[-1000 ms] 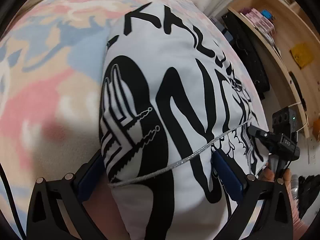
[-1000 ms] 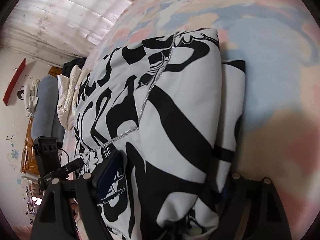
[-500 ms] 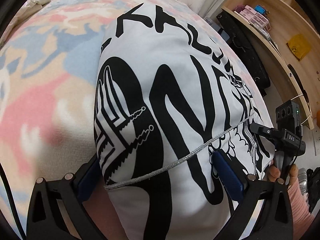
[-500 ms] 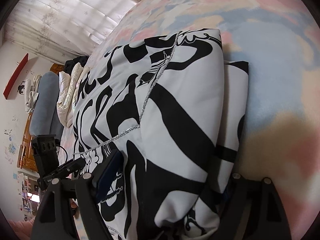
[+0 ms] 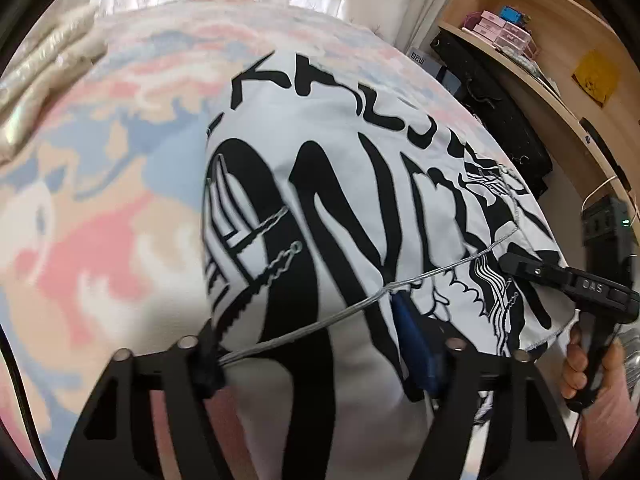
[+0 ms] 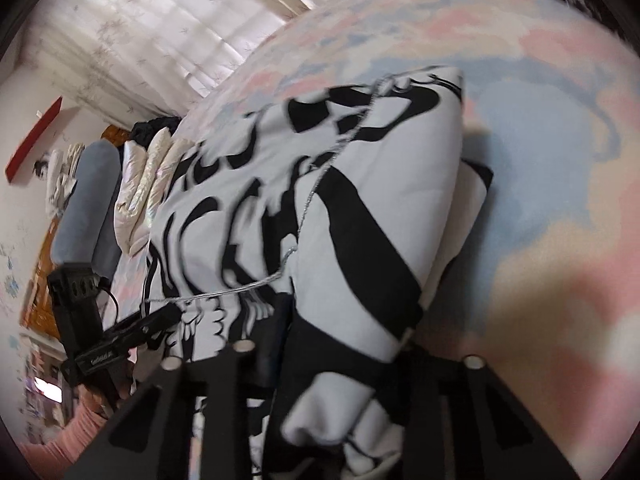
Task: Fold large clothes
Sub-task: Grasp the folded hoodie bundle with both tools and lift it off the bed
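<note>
A large white garment with bold black print (image 5: 352, 208) lies folded on a bed with a pastel pink, blue and peach cover (image 5: 100, 200). A silver chain runs across it. My left gripper (image 5: 312, 344) is shut on the near left edge of the garment, fabric bunched between its jaws. My right gripper (image 6: 340, 360) is shut on the garment (image 6: 320, 220) at its near right corner, over the thick folded layers. Each gripper shows in the other's view, the right (image 5: 576, 284) and the left (image 6: 132, 328).
A wooden shelf unit (image 5: 560, 60) with boxes and a black bag (image 5: 492, 120) stand to the right of the bed. Curtained windows (image 6: 180, 28) are behind. Quilted bedding and a grey pillow (image 6: 92, 208) lie at the bed's far side.
Both grippers have closed their jaws onto the garment's near edge. The views have tilted up and blurred as the near edge of the garment rises.
</note>
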{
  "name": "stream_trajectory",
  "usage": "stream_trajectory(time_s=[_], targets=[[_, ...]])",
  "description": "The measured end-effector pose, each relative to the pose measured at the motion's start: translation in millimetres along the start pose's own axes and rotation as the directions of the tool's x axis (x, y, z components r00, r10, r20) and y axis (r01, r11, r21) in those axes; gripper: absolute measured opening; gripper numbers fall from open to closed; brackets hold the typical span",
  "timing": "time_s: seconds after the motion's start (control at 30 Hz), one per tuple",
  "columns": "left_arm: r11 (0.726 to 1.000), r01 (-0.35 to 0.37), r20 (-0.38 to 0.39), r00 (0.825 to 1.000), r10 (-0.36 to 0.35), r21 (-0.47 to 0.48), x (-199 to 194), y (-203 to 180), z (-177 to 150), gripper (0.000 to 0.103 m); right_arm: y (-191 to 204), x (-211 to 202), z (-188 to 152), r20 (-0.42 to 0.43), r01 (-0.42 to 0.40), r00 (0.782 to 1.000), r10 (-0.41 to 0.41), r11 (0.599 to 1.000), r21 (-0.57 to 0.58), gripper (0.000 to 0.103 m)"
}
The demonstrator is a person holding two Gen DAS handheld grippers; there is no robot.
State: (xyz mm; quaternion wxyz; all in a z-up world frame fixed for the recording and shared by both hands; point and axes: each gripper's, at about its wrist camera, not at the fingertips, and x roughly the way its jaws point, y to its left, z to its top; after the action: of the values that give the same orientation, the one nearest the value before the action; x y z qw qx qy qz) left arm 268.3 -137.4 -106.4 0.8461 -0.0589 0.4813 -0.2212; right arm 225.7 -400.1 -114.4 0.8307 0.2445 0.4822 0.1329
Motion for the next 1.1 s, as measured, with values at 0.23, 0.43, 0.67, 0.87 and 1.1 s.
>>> stream_trajectory(time_s=[0.23, 0.43, 0.67, 0.87, 1.1], targets=[[0.996, -0.054, 0.006, 0.999, 0.054, 0.066, -41.8, -10.0, -14.1, 0.052, 52.9, -20.4, -20.0, 0.032, 0.086, 0.996, -0.083, 0.991, -0.103, 0.022], [0.996, -0.069, -0.008, 0.998, 0.069, 0.059, -91.8, 8.1, -50.8, 0.050, 92.2, -31.4, -63.8, 0.019, 0.059, 0.998, -0.057, 0.990, -0.132, 0.021], [0.993, -0.115, 0.030, 0.993, 0.114, 0.031, -177.0, 43.9, -92.5, 0.049, 165.0, -35.1, -113.9, 0.013, -0.010, 1.000, 0.013, 0.983, -0.185, 0.020], [0.987, -0.157, 0.094, 0.983, 0.159, -0.025, -253.3, 97.1, -116.6, 0.049, 240.8, -24.6, -132.9, -0.008, -0.074, 0.997, 0.075, 0.960, -0.270, 0.020], [0.974, -0.204, 0.191, 0.957, 0.220, -0.102, -331.4, 170.6, -109.1, 0.049, 348.0, -0.8, -122.5, -0.031, -0.151, 0.988, 0.152, 0.897, -0.415, 0.020]])
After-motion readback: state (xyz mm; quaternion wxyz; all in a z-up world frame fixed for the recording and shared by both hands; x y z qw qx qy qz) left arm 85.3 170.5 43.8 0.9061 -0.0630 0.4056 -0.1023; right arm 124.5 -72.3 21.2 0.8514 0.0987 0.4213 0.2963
